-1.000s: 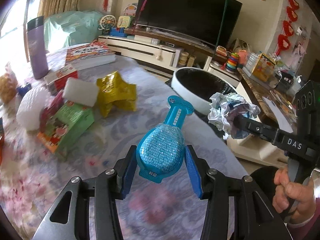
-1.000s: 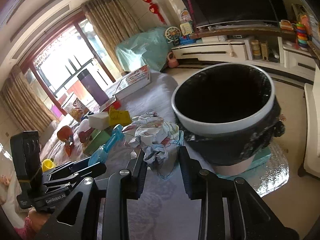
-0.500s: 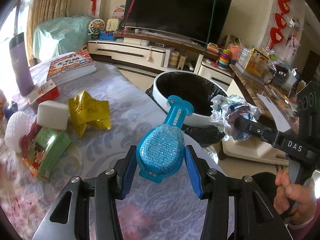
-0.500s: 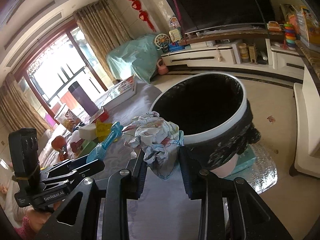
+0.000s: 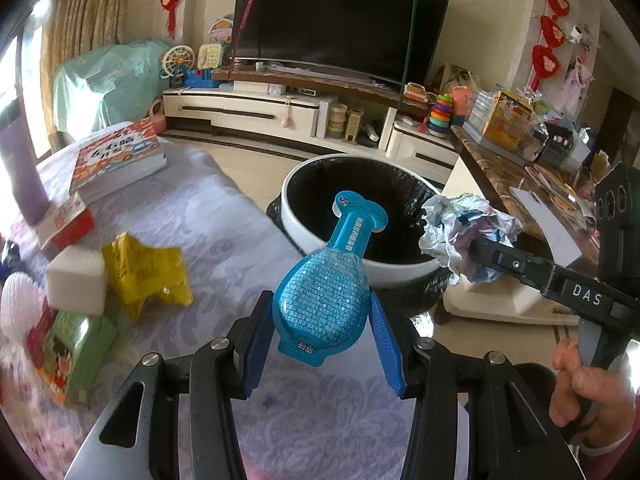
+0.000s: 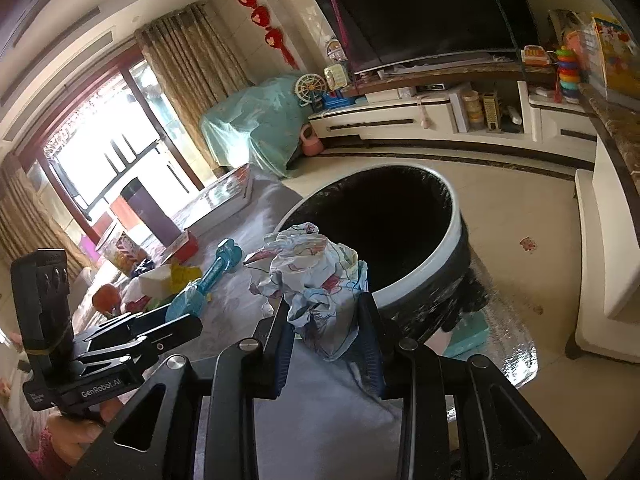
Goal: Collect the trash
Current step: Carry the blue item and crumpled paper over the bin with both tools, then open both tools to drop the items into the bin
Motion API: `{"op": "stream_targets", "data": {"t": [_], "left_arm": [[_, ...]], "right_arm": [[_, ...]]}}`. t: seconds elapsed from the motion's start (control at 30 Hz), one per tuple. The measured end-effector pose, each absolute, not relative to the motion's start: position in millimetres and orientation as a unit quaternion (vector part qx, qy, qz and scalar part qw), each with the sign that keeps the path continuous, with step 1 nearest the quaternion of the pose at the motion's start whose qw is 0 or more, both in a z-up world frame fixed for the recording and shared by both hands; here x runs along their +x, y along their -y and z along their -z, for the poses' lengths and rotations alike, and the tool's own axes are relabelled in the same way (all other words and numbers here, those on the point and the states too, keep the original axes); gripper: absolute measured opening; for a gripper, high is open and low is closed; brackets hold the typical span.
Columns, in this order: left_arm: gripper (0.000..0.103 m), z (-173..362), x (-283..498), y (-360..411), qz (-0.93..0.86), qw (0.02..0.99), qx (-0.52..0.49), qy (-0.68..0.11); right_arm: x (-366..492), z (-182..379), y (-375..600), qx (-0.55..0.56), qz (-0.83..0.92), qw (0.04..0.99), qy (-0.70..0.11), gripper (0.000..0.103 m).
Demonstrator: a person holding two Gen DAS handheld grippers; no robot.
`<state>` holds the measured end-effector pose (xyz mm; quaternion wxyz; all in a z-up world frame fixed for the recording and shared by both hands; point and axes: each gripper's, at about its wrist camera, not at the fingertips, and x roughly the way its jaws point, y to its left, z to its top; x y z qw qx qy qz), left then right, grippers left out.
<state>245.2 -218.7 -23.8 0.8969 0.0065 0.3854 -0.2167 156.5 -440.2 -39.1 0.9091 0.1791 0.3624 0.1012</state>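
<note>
The left gripper (image 5: 322, 322) clamps a blue pack (image 5: 324, 292), its neck pointing to 1 o'clock over the bin (image 5: 320, 248). The right gripper (image 6: 324, 328) pinches a paper wad (image 6: 316, 276) at the bin's near rim. On the table (image 5: 240, 240), at 9 o'clock, lie a yellow wrapper (image 5: 148, 276), a white block (image 5: 76, 280) and a green box (image 5: 84, 352); a book (image 5: 118, 160) lies at 10 o'clock.

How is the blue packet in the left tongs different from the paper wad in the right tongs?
The blue packet is smooth, flat and paddle-shaped; the paper wad is crumpled and shapeless. The packet is one solid blue; the wad is white with coloured print. Both are gripped and held near the bin.
</note>
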Motion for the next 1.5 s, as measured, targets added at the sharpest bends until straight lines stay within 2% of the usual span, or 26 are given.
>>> {"op": "stream_targets", "data": {"t": [0.93, 1.5], "left_arm": [[0.046, 28.3, 329.7, 278.1, 0.220, 0.886, 0.049, -0.406], [0.047, 33.4, 356.3, 297.4, 0.216, 0.878, 0.053, -0.424]], "right_arm": [[225.9, 43.6, 467.9, 0.133, -0.079, 0.898, -0.411, 0.031], [248.6, 49.4, 470.9, 0.125, -0.080, 0.890, -0.431, 0.036]]}}
